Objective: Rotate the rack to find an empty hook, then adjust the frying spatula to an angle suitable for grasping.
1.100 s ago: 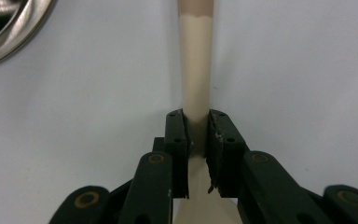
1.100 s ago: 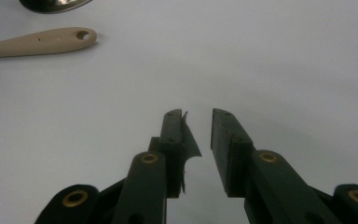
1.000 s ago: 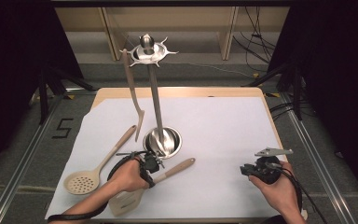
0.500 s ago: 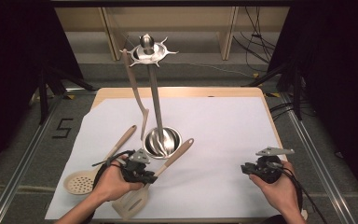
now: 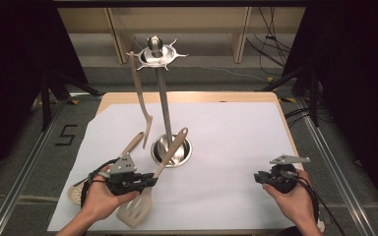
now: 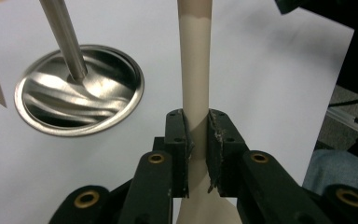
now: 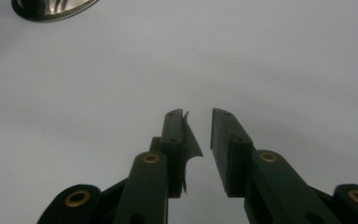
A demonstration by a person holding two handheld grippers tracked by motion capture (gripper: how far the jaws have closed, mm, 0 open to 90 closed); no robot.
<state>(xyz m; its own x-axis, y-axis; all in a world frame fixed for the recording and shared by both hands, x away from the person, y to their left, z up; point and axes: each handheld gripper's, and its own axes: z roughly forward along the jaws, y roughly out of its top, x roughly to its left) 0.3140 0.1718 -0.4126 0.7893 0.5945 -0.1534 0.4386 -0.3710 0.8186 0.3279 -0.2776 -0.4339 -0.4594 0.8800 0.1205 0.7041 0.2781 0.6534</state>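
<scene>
Left gripper [image 6: 196,140] clamping slotted spatula [image 5: 137,209] handle (blade seen from above), right gripper [image 7: 199,140] slightly parted, empty

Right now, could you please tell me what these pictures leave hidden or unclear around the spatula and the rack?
- Slotted spatula: in the left gripper view its blade is cut off by the bottom edge, below the left tongs clamping its handle.
- Skimmer: in the high view the left hand covers most of its head.
- Rack base: in the right gripper view, cut off by the top edge.
</scene>
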